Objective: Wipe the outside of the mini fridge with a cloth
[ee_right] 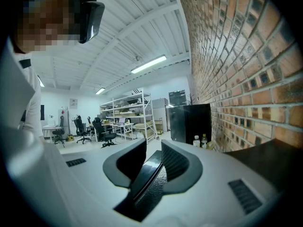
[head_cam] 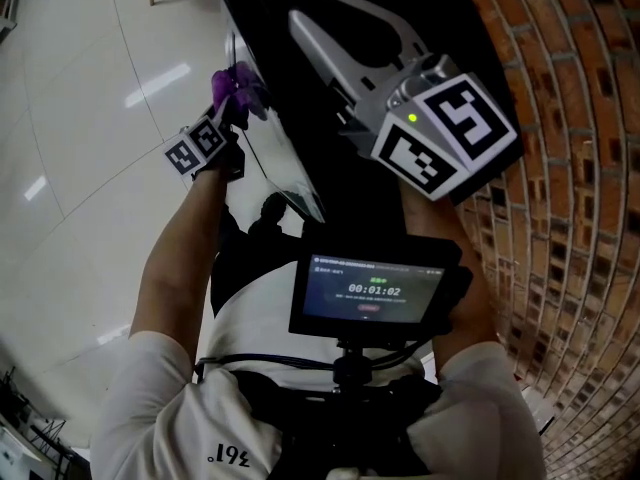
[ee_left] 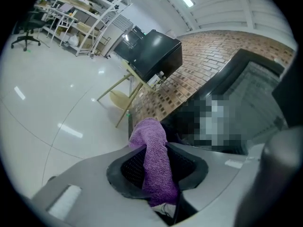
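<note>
The black mini fridge (head_cam: pixel 268 30) stands against a brick wall, its glossy side (ee_left: pixel 255 93) filling the right of the left gripper view. My left gripper (head_cam: pixel 240 103) is shut on a purple cloth (head_cam: pixel 230 86) at the fridge's upper left edge. In the left gripper view the cloth (ee_left: pixel 152 143) hangs folded between the pads of the left gripper (ee_left: pixel 158 163). My right gripper (head_cam: pixel 335 23) hovers over the fridge's top, pointing along the wall. In its own view the right gripper (ee_right: pixel 152 162) shows a narrow gap with nothing in it.
A brick wall (head_cam: pixel 570 168) runs along the right. The white tiled floor (head_cam: pixel 80 118) lies to the left. A chest-mounted screen (head_cam: pixel 370 293) sits below. Farther off stand a second black cabinet (ee_left: pixel 151 56) on a wooden stand, shelves (ee_left: pixel 80 18) and office chairs (ee_right: pixel 104 129).
</note>
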`<state>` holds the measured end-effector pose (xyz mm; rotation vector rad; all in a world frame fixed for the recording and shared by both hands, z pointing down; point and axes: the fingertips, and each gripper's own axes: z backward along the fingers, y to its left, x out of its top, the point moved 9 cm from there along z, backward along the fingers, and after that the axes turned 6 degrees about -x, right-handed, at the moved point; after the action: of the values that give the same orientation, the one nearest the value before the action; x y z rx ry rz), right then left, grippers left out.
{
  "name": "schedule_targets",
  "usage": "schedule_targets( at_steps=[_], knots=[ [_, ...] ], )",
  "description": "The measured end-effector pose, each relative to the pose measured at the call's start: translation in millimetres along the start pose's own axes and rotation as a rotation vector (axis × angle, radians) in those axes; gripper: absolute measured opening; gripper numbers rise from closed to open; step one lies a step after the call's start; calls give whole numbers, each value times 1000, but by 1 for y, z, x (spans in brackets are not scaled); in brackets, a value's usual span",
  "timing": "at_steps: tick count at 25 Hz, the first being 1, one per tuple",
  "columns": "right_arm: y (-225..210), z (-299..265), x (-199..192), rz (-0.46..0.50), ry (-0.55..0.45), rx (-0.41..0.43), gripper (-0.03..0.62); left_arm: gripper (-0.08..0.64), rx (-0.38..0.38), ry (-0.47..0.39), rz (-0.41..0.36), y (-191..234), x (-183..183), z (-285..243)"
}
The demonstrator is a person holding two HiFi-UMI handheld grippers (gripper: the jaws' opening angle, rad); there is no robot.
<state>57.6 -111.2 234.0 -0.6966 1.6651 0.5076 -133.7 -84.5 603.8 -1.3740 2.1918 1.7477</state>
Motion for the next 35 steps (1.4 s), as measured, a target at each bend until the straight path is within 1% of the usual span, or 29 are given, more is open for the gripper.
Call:
schedule_targets(
  at_steps=[3,7,11,15,18,22,24,27,31,35],
  knots=[
    [1,-1,0,1,-1,7,91,114,-52,-65,21,-20,5,19],
    [10,-3,3,4,-8,13,91,113,-133,-166,34,-58,24,60],
    [-5,1,-3,-2,-1,-7,91,112,-248,-220,47,-113,42,89],
    [-4,0,-4,-10,4,-22,91,112,-365,-272,80,-156,63,139],
    [-2,-1,-2,-10,0,-30,91,112,-441,-275,100,-177,71,168],
    [-5,-1,-3,-13,17,-33,91,112,-515,-225,109,-193,66,181],
    [-4,-2,-1,-8,9,-30,91,112,-527,-208,112,-196,61,180],
    [-4,-1,-4,-11,2,-24,91,112,-517,-212,122,-202,47,180],
    [-5,1,-3,-7,-9,-16,91,112,-503,-271,126,-217,41,173],
    [-8,6,-7,1,-3,53,91,112,-482,-329,112,-241,24,165]
  ],
)
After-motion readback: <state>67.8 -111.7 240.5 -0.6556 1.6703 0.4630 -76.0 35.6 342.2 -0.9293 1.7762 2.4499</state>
